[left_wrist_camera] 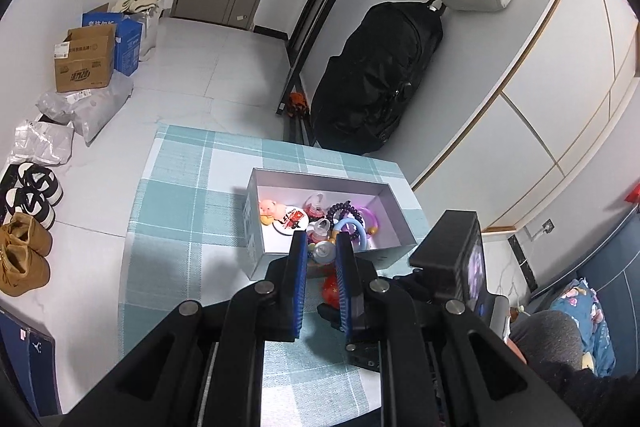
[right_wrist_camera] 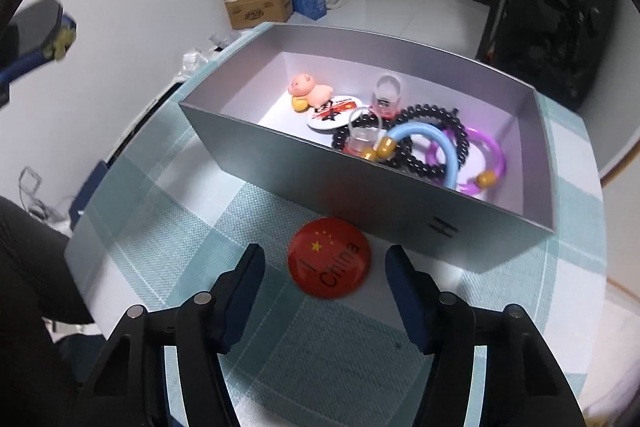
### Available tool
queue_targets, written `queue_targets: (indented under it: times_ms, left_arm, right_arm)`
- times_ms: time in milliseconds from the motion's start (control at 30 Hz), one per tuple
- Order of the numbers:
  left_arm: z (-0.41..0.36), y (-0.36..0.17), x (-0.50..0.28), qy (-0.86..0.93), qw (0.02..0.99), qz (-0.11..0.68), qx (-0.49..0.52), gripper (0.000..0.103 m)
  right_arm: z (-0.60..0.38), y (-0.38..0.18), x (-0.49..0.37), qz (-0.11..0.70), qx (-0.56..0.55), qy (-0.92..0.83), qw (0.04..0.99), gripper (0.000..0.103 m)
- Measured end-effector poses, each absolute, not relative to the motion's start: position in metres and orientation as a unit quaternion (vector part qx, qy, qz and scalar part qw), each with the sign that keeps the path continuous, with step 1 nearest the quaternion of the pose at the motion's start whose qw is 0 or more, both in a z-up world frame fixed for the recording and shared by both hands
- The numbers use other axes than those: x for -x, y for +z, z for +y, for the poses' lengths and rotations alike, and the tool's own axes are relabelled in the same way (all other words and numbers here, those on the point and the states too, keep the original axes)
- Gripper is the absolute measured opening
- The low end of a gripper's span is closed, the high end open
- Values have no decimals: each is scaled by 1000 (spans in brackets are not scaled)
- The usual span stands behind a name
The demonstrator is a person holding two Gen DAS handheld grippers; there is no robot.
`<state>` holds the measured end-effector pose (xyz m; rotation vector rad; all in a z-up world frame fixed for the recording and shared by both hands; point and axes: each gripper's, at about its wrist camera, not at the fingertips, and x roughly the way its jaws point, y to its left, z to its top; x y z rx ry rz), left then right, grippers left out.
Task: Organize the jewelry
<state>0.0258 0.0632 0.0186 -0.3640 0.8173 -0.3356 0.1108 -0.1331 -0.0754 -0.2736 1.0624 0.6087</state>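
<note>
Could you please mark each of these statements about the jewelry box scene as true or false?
1. The red badge lies inside the grey box. False: it lies on the checked tablecloth, in front of the box's near wall.
2. The right gripper has the badge between its fingers without the pads touching it. True.
3. A pink pig figure sits in the box. True.
4. The box holds no beads. False: a black bead bracelet lies there, with blue and purple rings.
5. The left gripper stands wide open. False: its jaws are drawn close together.
</note>
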Motion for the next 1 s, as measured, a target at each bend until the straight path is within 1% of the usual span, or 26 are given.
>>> queue_targets:
  times_ms: [100, 167, 500, 1000]
  left_arm:
    - [64, 18, -26, -161, 887, 395, 179, 10]
    - [65, 18, -26, -159, 887, 395, 180, 10]
    - [62, 18, -27, -156, 887, 397, 175, 10]
    - [52, 14, -40, -152, 884, 408, 172, 10]
  right_arm:
    - [-126, -77, -106, 486, 159, 283, 812, 53]
    - [-122, -76, -103, 481, 166, 287, 812, 42]
    - [-130, -71, -105, 485, 131, 313, 806, 42]
    - [-167, -16, -112, 445, 20, 354, 822, 42]
